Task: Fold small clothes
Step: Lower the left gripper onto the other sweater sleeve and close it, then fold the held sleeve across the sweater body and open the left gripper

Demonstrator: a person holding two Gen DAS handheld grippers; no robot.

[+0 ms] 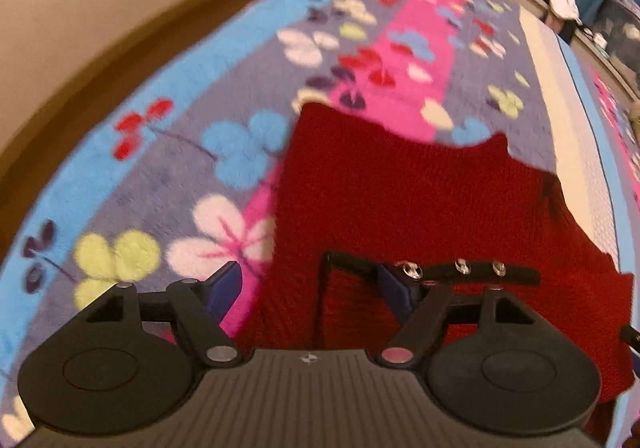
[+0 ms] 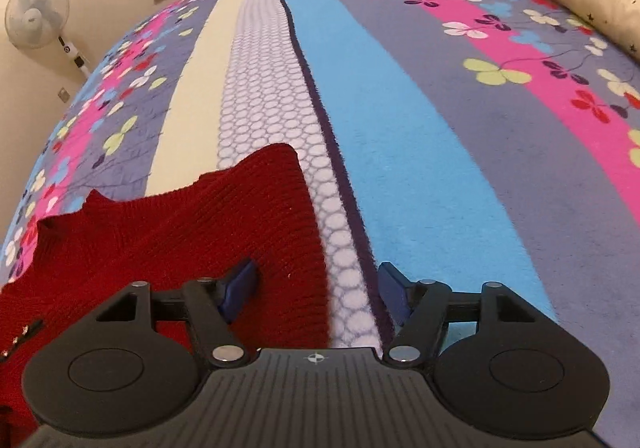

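— Behind our two claws we see a bed under a flowered blanket [image 2: 420, 152] striped blue, grey and pink, a cream wall, and a fan [image 2: 36, 18] far off to the left of the right claw.

— And the sweater [image 1: 400, 200]?

— Red knit, lying flat on the blanket. It spreads ahead of our left claw [image 1: 314, 286] and off to its right. A black strap [image 1: 476, 274] with small shiny studs lies across it just past that claw's right finger.

— How does the left claw stand?

— Wide. Its left finger [image 1: 226, 286] hangs over the blanket, its right over the sweater, so the sweater's left edge runs between them. We see neither pad pressing on the knit.

— And our right claw [image 2: 316, 290]?

— Also apart, gripping nothing. Its left finger [image 2: 240, 288] is over the sweater, its right over the blue stripe, and the sweater's right edge passes between them. The rest of the sweater lies ahead and to that claw's left.
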